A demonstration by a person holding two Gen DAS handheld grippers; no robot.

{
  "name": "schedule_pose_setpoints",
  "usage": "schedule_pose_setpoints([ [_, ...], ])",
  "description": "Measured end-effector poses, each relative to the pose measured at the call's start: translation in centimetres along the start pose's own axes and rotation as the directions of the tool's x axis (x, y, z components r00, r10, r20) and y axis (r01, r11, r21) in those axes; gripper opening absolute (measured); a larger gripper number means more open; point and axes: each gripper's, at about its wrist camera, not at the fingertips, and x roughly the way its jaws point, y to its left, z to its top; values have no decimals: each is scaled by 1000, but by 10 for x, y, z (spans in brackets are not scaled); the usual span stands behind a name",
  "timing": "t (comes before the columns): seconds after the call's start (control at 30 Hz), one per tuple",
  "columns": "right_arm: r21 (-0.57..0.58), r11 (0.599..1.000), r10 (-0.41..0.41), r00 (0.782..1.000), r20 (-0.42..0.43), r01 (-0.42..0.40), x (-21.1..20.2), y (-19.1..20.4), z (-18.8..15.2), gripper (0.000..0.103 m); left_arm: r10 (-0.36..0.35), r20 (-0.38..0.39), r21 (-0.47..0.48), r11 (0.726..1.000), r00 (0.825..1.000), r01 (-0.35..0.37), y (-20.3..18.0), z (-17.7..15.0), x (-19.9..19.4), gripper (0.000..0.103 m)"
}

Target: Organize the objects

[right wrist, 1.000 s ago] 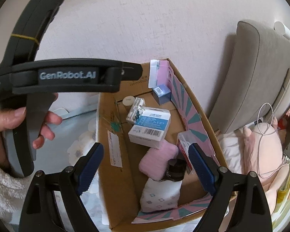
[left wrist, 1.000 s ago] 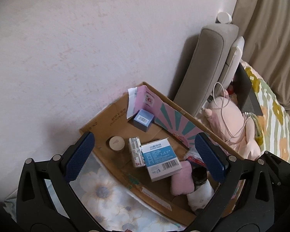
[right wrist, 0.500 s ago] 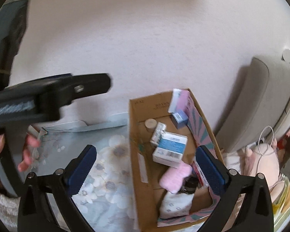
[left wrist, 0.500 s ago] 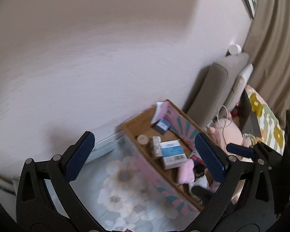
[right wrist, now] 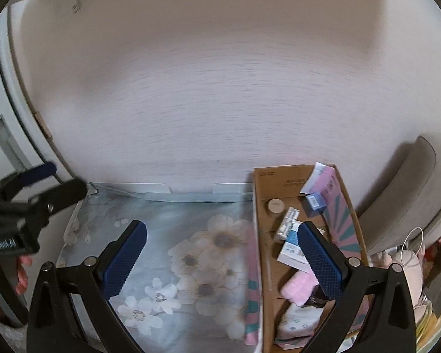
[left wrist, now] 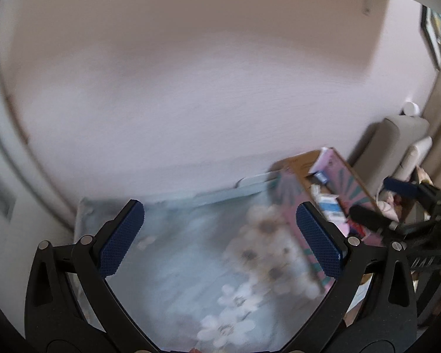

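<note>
An open cardboard box (right wrist: 282, 179) stands at the right against the wall, also in the left wrist view (left wrist: 297, 161). It holds a white-and-blue carton (right wrist: 291, 253), a small blue box (right wrist: 314, 201), a round cream jar (right wrist: 275, 205), a pink pouch (right wrist: 298, 286) and a white patterned bundle (right wrist: 300, 320). My right gripper (right wrist: 222, 260) is open and empty above the flowered cloth (right wrist: 191, 253). My left gripper (left wrist: 220, 239) is open and empty over the same cloth (left wrist: 208, 264); it shows at the left edge of the right wrist view (right wrist: 35, 188).
A pale wall (right wrist: 220, 103) rises right behind the cloth and box. A grey padded headboard (right wrist: 405, 194) stands to the right of the box. Pink plush and a white cable (right wrist: 411, 253) lie by it. A door frame (right wrist: 6, 58) runs at the left.
Both grippers have pulled back and swung left, away from the box. The box now sits at the right of both views and the flowered cloth fills the middle. Both stay open.
</note>
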Motion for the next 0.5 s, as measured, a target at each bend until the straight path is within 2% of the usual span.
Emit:
schedule_pose_setpoints([
  [0.23, -18, 1000, 2, 1000, -9, -2, 4, 24, -11, 102, 86, 19, -75, 994, 996, -84, 25, -43, -17, 103],
  [0.5, -27, 1000, -12, 1000, 13, 12, 7, 35, -13, 102, 98, 24, -118, 989, 995, -94, 44, -63, -22, 103],
])
